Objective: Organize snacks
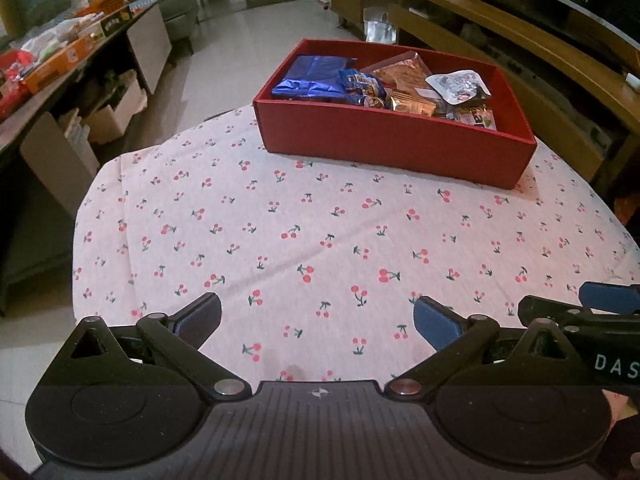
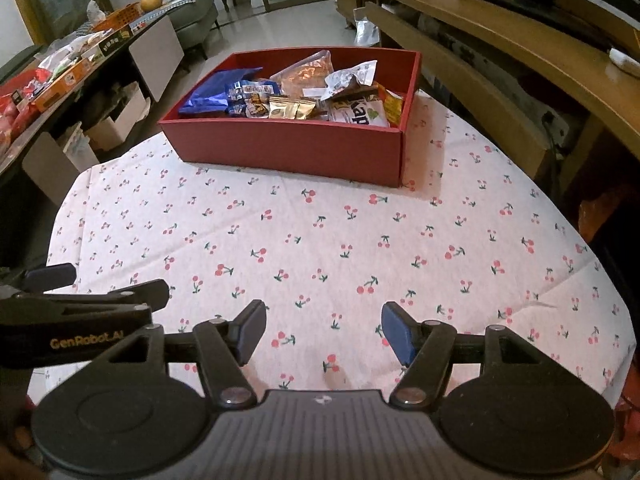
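Observation:
A red box (image 1: 384,140) (image 2: 288,148) stands at the far side of the table and holds several snack packets: a blue foil bag (image 1: 312,78) (image 2: 208,96), gold packets (image 1: 412,102) (image 2: 290,109) and a white pouch (image 1: 456,86) (image 2: 352,74). My left gripper (image 1: 318,320) is open and empty above the near cloth. My right gripper (image 2: 324,330) is open and empty too, beside the left one. Each shows at the edge of the other's view, the right one (image 1: 592,304) and the left one (image 2: 92,288).
A cherry-print cloth (image 1: 320,232) (image 2: 320,240) covers the table. A side table (image 1: 60,64) with boxes and packets stands to the left. A wooden TV bench (image 2: 520,52) runs along the right. Tiled floor lies beyond.

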`<state>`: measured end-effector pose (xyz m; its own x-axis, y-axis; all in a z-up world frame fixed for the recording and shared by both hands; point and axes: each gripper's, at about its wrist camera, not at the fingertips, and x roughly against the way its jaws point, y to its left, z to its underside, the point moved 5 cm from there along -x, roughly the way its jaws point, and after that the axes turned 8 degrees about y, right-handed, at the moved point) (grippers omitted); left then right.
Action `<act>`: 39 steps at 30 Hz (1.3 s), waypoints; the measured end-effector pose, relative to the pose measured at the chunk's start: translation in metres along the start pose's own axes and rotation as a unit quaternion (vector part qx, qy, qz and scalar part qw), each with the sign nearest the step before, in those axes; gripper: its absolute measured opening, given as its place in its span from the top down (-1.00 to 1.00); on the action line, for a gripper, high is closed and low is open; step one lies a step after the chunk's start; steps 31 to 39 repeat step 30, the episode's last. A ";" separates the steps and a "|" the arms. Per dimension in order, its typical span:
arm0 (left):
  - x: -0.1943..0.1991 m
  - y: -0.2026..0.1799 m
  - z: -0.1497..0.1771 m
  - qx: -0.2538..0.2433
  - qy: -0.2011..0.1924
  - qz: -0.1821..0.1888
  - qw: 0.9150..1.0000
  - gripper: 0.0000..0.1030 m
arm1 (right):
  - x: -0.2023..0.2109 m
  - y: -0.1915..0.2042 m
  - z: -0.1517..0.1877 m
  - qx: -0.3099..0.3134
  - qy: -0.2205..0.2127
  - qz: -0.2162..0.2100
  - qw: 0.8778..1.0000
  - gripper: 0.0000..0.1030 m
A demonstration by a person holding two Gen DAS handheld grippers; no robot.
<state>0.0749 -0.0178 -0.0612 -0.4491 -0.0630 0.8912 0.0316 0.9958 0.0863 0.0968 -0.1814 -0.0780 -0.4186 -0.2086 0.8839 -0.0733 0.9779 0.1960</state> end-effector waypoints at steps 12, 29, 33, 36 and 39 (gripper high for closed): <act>0.006 0.000 0.015 -0.007 0.001 0.002 1.000 -1.00 | 0.006 0.003 0.014 0.001 0.001 0.001 1.000 -0.25; 0.016 0.003 0.023 -0.007 -0.010 -0.004 1.000 -1.00 | 0.011 0.007 0.023 0.003 -0.001 -0.004 1.000 -0.27; 0.017 0.004 0.023 -0.008 -0.011 -0.005 1.000 -1.00 | 0.011 0.007 0.023 0.004 -0.001 -0.004 1.000 -0.27; 0.017 0.004 0.023 -0.008 -0.011 -0.005 1.000 -1.00 | 0.011 0.007 0.023 0.004 -0.001 -0.004 1.000 -0.27; 0.017 0.004 0.023 -0.008 -0.011 -0.005 1.000 -1.00 | 0.011 0.007 0.023 0.004 -0.001 -0.004 1.000 -0.27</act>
